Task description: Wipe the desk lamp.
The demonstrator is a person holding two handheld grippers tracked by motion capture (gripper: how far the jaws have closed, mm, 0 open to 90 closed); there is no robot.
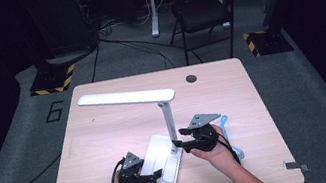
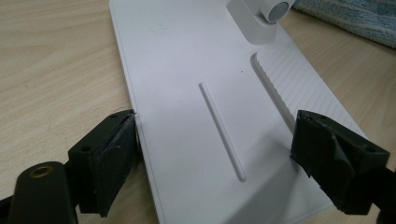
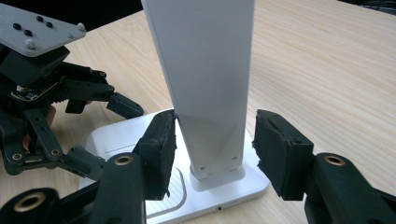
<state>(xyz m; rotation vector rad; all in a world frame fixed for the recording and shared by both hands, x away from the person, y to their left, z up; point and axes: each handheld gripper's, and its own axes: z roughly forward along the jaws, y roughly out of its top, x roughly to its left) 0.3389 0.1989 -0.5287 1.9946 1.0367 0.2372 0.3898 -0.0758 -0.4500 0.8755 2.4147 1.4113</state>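
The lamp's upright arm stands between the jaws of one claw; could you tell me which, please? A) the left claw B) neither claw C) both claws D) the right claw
D: in the right gripper view the right claw straddles the lamp's upright arm, with a gap at one pad, while the left claw straddles the lamp's base.

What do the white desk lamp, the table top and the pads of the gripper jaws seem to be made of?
Desk lamp: probably moulded plastic with a matt white finish; its base has soft highlights, a raised rib and a fine ribbed patch.
Table top: light wood or a wood-look laminate; pale grain lines show, and which of the two I cannot tell.
Jaw pads: black, dull and slightly rough, likely rubber or foam.
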